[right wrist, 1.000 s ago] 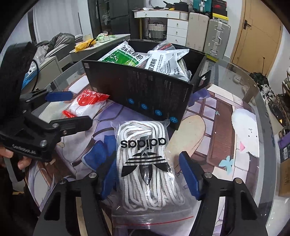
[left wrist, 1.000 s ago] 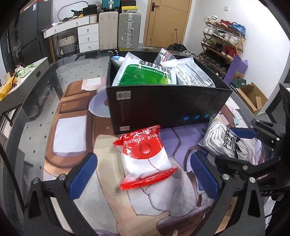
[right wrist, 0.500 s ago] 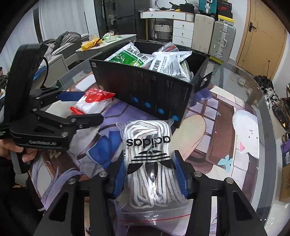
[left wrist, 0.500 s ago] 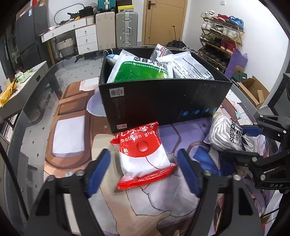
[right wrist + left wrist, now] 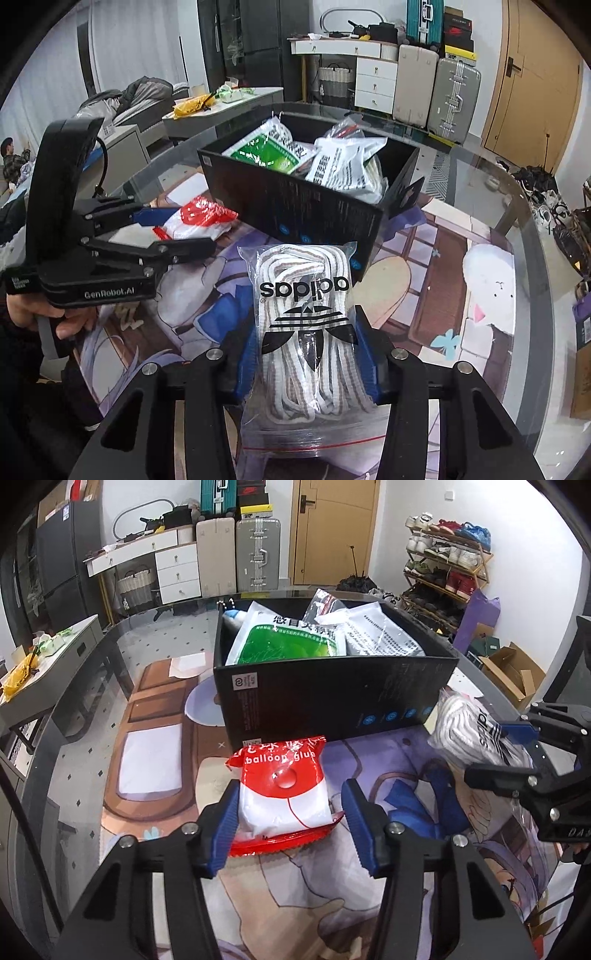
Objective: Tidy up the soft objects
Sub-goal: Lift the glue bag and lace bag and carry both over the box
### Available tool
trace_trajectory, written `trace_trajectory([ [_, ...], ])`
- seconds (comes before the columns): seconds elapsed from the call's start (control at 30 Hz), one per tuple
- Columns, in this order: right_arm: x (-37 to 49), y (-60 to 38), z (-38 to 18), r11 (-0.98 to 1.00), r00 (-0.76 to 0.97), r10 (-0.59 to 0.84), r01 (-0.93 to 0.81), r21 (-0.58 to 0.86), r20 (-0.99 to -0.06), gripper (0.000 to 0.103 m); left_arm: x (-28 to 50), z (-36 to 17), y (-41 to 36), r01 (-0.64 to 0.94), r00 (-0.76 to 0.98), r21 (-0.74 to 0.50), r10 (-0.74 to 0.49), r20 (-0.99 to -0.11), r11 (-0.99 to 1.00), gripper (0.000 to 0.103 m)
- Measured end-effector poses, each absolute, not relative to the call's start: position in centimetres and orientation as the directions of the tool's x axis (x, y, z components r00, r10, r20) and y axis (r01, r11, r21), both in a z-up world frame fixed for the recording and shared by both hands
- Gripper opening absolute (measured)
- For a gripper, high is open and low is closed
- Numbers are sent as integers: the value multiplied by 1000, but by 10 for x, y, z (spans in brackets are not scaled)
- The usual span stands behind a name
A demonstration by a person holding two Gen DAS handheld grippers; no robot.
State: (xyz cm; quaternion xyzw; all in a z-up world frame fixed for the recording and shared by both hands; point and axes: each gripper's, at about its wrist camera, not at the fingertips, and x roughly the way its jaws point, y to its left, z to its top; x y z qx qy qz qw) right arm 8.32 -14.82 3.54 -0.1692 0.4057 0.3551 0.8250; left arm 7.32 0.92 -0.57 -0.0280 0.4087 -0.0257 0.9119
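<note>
The right tool (image 5: 304, 356) is seen closed on the zip bag of laces (image 5: 304, 332); both blue pads press the bag's sides, and the bundle inside is pinched slightly inward. The bag is held just in front of the black box (image 5: 295, 210), at about 6 o'clock from the box's near wall in the right wrist view. It cannot be told whether the bag's lower end rests on the worktop (image 5: 461, 258) or is lifted clear.

The left tool (image 5: 288, 818) is partly open around the balloon glue packet (image 5: 284, 794). The left pad touches the packet's side, while a narrow gap is left at the right pad, so no firm hold is judged to be made. The packet lies on the printed mat (image 5: 388, 775), its top edge touching or nearly touching the box wall at 12 o'clock.

Both items are judged light and soft. The laces are expected to compress and shift inside the slick plastic, so a grip across the thick middle of the bundle, not the empty zip end, is preferred. The glue packet is puffy and smooth-filmed; it is best taken across its full white body, below the red header, where the filling gives the pads something to bite.

Two pouches, green (image 5: 288, 646) and white (image 5: 380, 635), are already stood in the box.
</note>
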Motion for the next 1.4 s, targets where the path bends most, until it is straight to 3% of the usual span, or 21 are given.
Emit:
trace_trajectory([
  [0.87, 90, -165, 90, 755, 539, 557, -646, 114, -632, 47, 67, 60, 41, -33, 804, -149, -62, -591, 988, 54],
  [1.4, 124, -135, 119, 765, 587, 538, -641, 58, -606, 47, 98, 76, 35, 11, 825, -129, -82, -560, 992, 54],
])
